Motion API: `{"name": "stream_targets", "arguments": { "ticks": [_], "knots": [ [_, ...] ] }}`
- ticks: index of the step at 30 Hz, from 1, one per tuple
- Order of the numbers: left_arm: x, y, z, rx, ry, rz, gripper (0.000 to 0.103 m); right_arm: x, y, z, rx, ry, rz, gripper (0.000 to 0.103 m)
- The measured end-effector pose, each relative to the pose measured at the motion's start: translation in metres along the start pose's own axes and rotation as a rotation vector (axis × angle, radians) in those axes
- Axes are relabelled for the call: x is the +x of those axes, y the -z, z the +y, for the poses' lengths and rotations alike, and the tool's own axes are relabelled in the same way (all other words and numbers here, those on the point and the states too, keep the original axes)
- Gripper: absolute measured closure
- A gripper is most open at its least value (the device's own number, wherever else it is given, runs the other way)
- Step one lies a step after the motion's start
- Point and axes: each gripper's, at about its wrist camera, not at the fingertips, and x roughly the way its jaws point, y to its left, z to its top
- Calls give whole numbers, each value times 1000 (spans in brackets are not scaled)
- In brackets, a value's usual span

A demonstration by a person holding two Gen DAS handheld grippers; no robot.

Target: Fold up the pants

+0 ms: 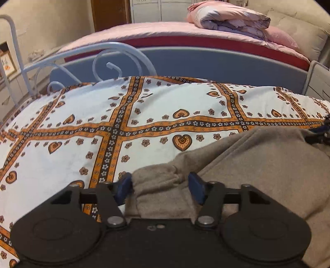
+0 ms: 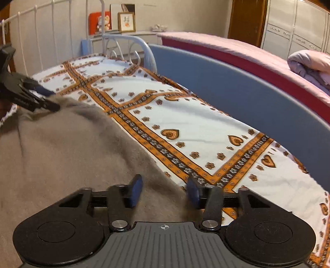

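Grey-brown fleece pants (image 1: 257, 165) lie on a white bedcover (image 1: 92, 115) printed with orange bands and hearts. My left gripper (image 1: 160, 189) is at the pants' near-left corner, its blue pads pressing a bunched fold of the fabric. In the right wrist view the pants (image 2: 72, 148) fill the lower left, and that left gripper (image 2: 46, 99) shows at their far corner. My right gripper (image 2: 164, 191) sits over the pants' right edge with its jaws apart; the fabric lies flat between the pads. The right gripper (image 1: 321, 132) also shows at the left wrist view's right edge.
A white metal bed frame (image 1: 115, 53) with scrolls rises behind the bedcover. Beyond a blue-grey board (image 1: 206, 64) stands a pink bed (image 1: 165, 31) with a folded quilt (image 1: 226, 18). A shelf with a framed picture (image 2: 126, 21) and a wardrobe (image 2: 288, 26) line the walls.
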Motion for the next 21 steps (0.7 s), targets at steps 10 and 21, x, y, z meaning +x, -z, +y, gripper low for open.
{"name": "stream_targets", "arguments": {
  "ticks": [10, 21],
  "knots": [
    [-45, 1, 1, -77, -3, -134, 75, -44, 3, 48, -126, 109, -84, 99],
    [-150, 13, -8, -92, 38, -260, 79, -146, 14, 109, -187, 147, -137, 99]
  ]
}}
